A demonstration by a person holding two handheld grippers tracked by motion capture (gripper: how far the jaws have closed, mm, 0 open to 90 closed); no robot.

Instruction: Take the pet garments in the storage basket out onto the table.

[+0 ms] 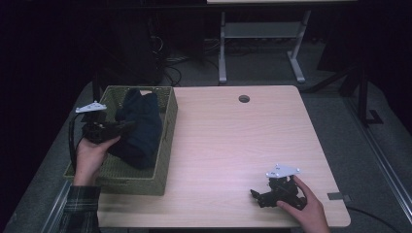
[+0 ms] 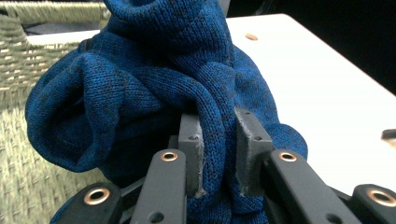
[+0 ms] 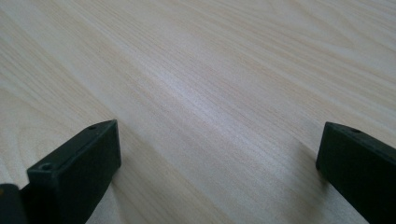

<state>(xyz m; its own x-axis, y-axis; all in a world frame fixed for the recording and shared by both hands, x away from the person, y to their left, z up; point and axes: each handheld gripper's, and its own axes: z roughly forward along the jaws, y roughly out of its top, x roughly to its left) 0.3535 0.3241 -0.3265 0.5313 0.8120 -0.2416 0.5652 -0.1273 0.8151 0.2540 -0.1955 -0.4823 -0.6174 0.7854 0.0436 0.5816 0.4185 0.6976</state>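
— How far along are you?

— I'm clamping my left gripper (image 1: 127, 127) on a fold of the blue knitted garment (image 2: 154, 84), and I'm holding it over the woven basket (image 1: 167, 141). Most of the garment is lying bunched inside the basket, so I judge the lift is only beginning; getting it clear and laying it out on the worktop (image 1: 233, 145) is all left to do.

— And your other hand?

— I'm resting my right gripper (image 1: 255, 195) near the front right of the worktop, jaws standing wide apart with nothing but bare wood between them.

— Anything getting in the way?

— The basket's near wall is standing between the garment and the open worktop, so the knit could be snagging on the weave. Otherwise only a cable hole (image 1: 244, 99) is showing at the far edge.
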